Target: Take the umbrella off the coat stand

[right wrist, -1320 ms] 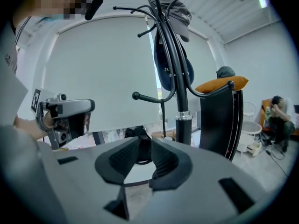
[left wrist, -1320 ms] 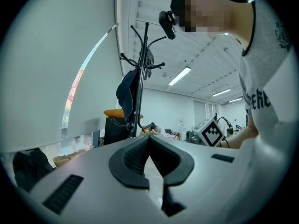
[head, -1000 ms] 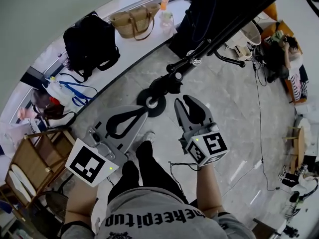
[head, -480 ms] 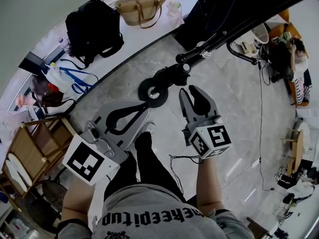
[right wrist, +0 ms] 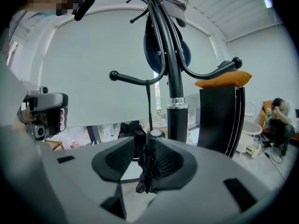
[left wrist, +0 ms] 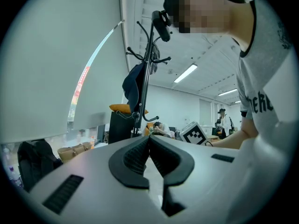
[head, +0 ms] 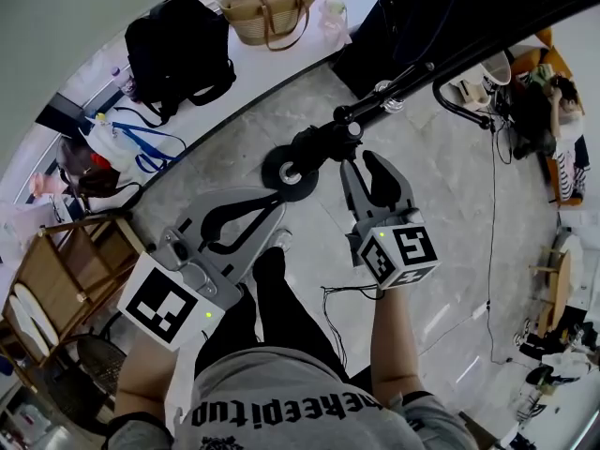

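Right gripper view, lower middle: the folded umbrella (right wrist: 147, 169) hangs off the coat stand (right wrist: 174, 83) between the opening right tongs (right wrist: 145, 141), so I'd centre it, clamp firmly and lift its cord clear; left tongs (left wrist: 148, 139) are together, empty.

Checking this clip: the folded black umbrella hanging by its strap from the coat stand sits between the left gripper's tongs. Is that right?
Not quite. The umbrella, hanging by its strap from the coat stand, sits between the right gripper's tongs, which are opening; the right gripper view shows it. The left gripper's tongs are together with nothing between them.
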Tool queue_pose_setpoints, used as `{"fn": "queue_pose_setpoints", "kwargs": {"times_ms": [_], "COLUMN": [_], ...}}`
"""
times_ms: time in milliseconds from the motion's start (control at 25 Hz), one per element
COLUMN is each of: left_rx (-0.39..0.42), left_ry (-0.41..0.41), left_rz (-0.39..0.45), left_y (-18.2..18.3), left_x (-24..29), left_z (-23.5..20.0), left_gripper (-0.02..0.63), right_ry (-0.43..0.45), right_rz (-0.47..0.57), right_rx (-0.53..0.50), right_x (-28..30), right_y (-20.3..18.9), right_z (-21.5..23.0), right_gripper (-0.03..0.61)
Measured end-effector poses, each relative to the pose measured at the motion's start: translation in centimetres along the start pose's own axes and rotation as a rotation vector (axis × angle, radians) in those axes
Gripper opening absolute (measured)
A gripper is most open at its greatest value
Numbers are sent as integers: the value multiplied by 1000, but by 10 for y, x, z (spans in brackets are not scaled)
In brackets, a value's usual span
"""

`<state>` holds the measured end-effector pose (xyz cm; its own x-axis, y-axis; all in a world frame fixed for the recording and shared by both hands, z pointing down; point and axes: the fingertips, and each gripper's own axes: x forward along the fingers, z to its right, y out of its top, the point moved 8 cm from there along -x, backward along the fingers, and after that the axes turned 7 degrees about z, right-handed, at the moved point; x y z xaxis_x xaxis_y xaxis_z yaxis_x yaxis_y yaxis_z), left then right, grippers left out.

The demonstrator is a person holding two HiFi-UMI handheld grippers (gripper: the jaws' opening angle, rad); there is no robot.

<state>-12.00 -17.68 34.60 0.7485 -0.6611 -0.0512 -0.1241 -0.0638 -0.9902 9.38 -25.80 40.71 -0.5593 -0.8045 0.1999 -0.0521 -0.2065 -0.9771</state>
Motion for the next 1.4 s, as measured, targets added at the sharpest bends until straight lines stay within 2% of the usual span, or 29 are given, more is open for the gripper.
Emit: {"fn": "queue_pose_setpoints", "kwargs": {"times_ms": [880, 1200, 1280, 1400], "left_rx": [-10, -15, -17, -11], "left_ry": [108, 151, 157, 154], "left_rz": [-9, -1, -4, -4], "left_y": [-7, -8, -8, -6], "left_x": [-6, -11, -12, -11], "left_z": [-19, -21, -23, -21], "left_gripper": [15, 15, 15, 15], "right_ry": [6, 4, 6, 28], "right_rz": [6, -11, -20, -30], "right_rx": [4, 17, 14, 22], "right_x": [47, 62, 65, 62], "right_y": [-4, -9, -7, -4], "right_z": [18, 19, 19, 17], "right_gripper": [230, 232, 207, 206]}}
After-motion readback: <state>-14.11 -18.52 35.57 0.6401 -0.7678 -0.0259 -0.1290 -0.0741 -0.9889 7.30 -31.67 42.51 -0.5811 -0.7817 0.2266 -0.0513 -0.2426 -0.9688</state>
